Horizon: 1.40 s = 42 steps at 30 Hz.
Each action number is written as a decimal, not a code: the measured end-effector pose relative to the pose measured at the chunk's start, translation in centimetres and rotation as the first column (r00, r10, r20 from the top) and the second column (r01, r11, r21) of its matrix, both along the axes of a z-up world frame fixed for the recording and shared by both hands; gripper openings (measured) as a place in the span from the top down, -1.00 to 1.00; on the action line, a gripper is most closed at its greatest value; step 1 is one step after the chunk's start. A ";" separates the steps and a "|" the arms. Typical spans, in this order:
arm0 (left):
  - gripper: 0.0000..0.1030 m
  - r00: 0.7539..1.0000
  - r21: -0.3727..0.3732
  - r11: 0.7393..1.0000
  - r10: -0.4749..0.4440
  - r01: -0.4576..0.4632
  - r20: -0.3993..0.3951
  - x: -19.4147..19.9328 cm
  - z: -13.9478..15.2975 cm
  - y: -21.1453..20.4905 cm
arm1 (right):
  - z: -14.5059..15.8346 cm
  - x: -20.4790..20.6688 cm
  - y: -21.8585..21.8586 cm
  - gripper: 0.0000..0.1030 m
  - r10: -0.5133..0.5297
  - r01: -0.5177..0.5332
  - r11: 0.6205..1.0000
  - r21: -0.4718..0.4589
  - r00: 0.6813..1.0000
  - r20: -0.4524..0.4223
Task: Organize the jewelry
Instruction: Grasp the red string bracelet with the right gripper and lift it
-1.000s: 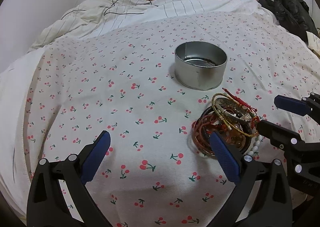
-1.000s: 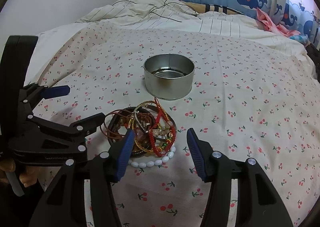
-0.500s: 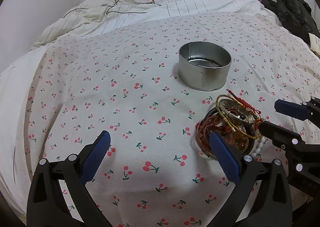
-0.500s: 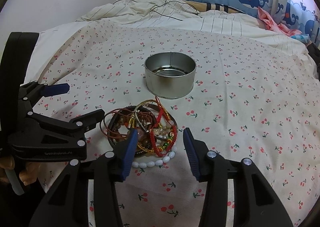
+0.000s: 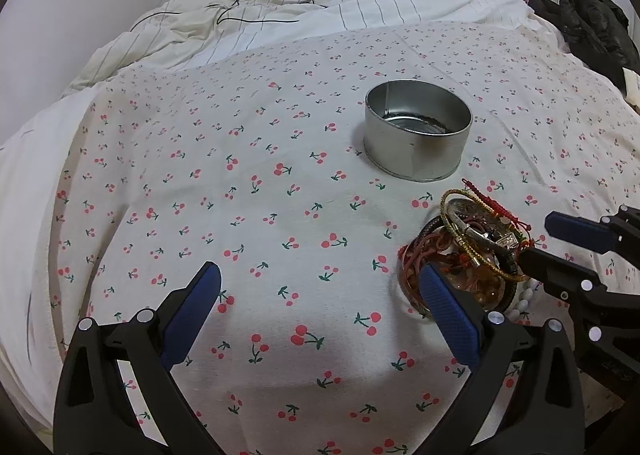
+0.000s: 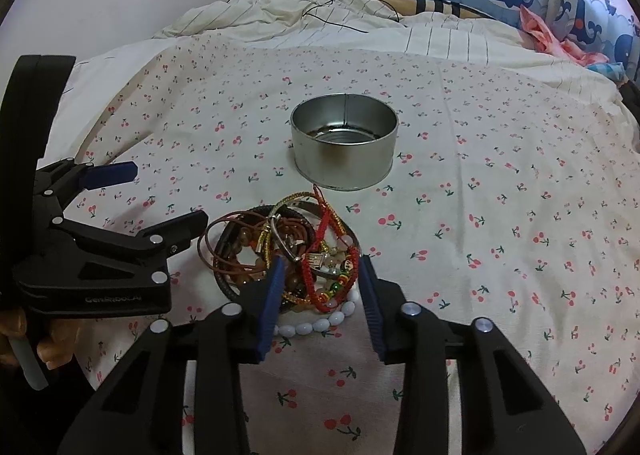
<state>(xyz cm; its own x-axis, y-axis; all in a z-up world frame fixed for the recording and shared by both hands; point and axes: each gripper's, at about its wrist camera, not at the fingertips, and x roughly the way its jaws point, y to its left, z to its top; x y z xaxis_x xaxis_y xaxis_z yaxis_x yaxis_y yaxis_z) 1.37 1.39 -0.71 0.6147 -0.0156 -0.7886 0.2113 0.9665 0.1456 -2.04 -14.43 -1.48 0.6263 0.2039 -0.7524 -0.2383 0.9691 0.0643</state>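
My right gripper (image 6: 320,283) hangs low in the right wrist view with its jaws straddling the near side of the jewelry pile (image 6: 280,255). They have just been closing around the red cord bracelet (image 6: 332,255) and the beads beside it, but I see the pads not yet pressing, so nothing is held. I judge I am picking one strand out of the tangle, which is why I come in at the edge where the red cord stands proud. The white bead bracelet (image 6: 320,323) lies just below my fingertips, outside the jaws.

The tin (image 6: 344,147) sits above the pile at centre frame, mouth up and near, looking empty; it reads as the place for the pieces. The cherry-print sheet (image 6: 500,195) to the right is bare and gives room to lift and swing.

My left gripper (image 5: 320,307) waits wide open at the bottom of its own view, over bare sheet, just left of the pile, likely ready to steady the rest.
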 end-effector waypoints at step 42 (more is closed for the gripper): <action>-0.85 1.000 0.011 1.000 0.007 -0.007 -0.005 1.3 -0.1 -0.9 | 1.2 1.2 -2.7 0.92 -0.028 0.025 0.984 0.174 1.000 0.013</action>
<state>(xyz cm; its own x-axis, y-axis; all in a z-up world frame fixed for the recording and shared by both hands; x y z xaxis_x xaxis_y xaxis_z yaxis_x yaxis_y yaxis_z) 2.71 0.51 -0.78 0.6106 -0.0028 -0.7919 0.2055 0.9663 0.1550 -0.79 -17.09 -0.25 0.6445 0.3138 -0.6973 -0.2150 0.9495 0.2286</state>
